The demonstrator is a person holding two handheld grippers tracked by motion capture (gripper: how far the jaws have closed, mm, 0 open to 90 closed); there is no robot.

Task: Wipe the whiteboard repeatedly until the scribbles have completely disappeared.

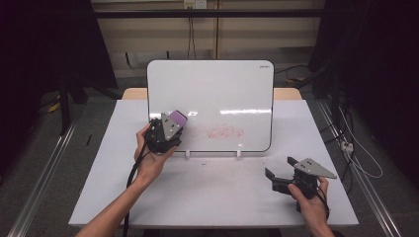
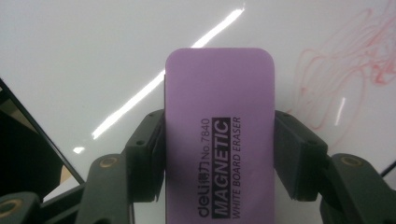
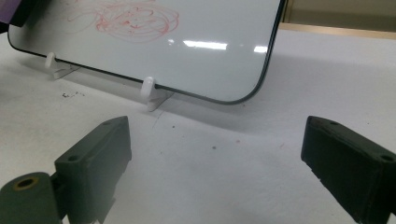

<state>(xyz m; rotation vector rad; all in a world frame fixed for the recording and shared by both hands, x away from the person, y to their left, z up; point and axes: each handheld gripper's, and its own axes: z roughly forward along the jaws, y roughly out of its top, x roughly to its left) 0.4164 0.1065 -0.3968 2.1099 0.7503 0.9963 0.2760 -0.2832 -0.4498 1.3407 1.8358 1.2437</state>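
Observation:
A whiteboard (image 1: 217, 89) leans upright on two white feet at the middle of the table, with a red scribble (image 1: 225, 132) low on its face. My left gripper (image 1: 173, 123) is shut on a purple magnetic whiteboard eraser (image 2: 219, 140), held against the board's lower left part, left of the red scribble (image 2: 345, 70). Both jaws press the eraser's long sides. My right gripper (image 1: 279, 169) rests on the table at the front right, jaws wide open and bare, pointing toward the board (image 3: 187, 51) and its red scribble (image 3: 135, 18).
The white table (image 1: 212, 192) runs out to the front and both sides of the board. The board's white feet (image 3: 152, 93) stand on the table in front of my right gripper. Dark floor, rails and cables lie around the table.

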